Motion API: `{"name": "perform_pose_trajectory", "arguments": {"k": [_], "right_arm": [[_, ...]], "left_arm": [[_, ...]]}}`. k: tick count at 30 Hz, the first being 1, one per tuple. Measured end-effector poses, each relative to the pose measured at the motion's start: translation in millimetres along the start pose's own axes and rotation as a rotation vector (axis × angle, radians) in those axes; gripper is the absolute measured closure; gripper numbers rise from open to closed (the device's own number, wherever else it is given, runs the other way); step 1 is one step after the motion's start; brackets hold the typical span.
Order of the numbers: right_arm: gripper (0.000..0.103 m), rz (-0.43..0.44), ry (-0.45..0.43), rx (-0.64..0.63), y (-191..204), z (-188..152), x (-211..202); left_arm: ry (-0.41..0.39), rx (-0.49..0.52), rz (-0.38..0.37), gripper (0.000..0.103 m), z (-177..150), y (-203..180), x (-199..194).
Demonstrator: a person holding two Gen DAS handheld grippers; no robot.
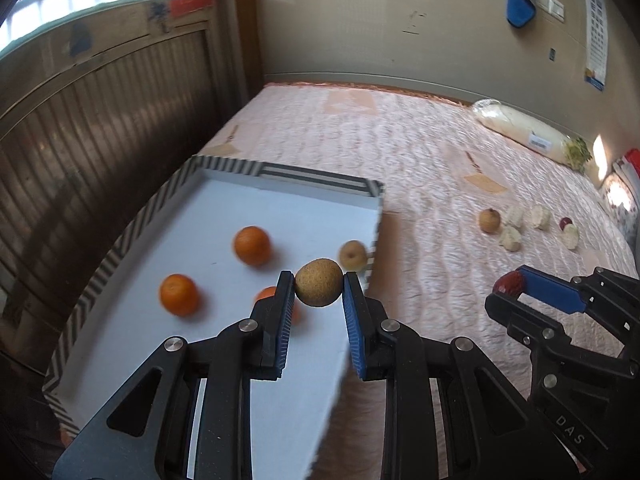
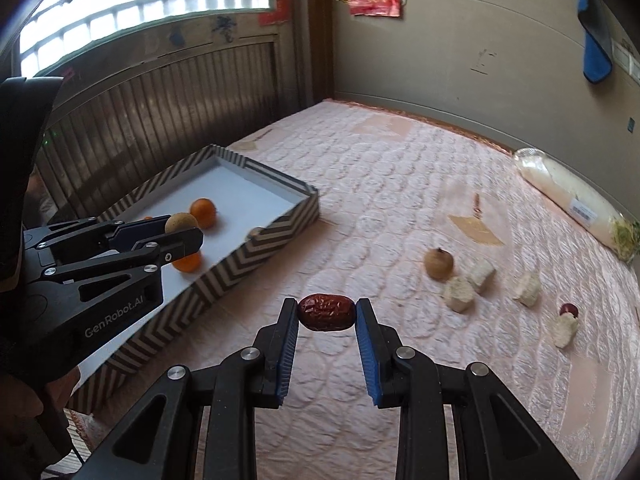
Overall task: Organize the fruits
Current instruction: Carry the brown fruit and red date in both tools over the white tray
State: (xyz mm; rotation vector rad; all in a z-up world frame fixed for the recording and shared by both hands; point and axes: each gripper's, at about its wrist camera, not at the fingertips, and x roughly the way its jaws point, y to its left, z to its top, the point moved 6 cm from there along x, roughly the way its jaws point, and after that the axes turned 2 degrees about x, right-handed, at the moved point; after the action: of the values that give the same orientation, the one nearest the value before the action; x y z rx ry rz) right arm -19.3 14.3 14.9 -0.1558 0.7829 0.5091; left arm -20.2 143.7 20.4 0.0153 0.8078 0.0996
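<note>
On the bed, a pink quilted mattress cover fills most of both views. At its left side sits the chevron-striped tray w/ white floor; inside: three oranges spread over the floor, plus one pale tan round fruit up against the tray's right wall. Far right along the wall lies a long white plastic-wrapped bundle. L gripper hangs over the tray's right-hand part, jaws pinching a brown rough-skinned round fruit, pads pressed on both its sides. R gripper is over bare quilt, just right of the tray, jaws clamped end-to-end on a wrinkled dark-red date. Loose on the quilt, well apart from the tray: another tan round fruit, several whitish foam-like chunks near it, and a small dark-red fruit touching the farthest chunk.
</note>
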Motion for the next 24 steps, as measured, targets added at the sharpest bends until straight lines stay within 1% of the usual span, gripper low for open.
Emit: {"name": "perform_pose_trajectory", "arguments": {"k": [8,14,24], "right_arm": [[0.075,0.045,0.0,-0.053,35.1,7.3,6.4],[0.075,0.102,0.005,-0.096,63.4,14.7,15.6],[0.075,0.185,0.035,-0.166,110.2,22.9,39.1]], "left_arm": [[0.0,-0.04,0.035,0.079,-7.4,32.5,-4.7],[0.008,-0.073,0.068,0.079,-12.4,58.9,-3.5],[0.056,-0.131,0.118,0.079,-27.8,102.8,8.6]]}}
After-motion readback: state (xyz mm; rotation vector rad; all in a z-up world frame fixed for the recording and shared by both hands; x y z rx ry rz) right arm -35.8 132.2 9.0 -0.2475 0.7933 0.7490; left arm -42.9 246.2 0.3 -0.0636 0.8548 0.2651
